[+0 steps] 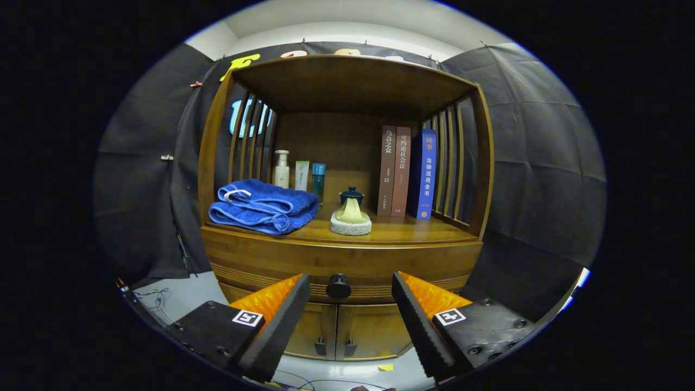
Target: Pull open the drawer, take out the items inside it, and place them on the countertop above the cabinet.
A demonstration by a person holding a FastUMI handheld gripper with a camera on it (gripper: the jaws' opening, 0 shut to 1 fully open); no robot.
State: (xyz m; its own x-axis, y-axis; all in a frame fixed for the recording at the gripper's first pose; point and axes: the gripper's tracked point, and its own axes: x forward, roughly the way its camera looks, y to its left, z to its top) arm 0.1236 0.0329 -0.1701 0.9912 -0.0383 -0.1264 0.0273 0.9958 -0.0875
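Fingers (pixel 351 290) stand wide apart, the dark knob (pixel 339 285) of the shut drawer (pixel 347 266) between their tips at 12 o'clock, untouched. Whether opening or already closed again, I cannot tell; towel (pixel 263 206) lies on the tabletop (pixel 412 232).

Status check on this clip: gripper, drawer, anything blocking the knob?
Gripper open, fingers either side of the drawer knob, not touching. Drawer shut. Countertop holds towel, bottles, books. Nothing blocking the knob.
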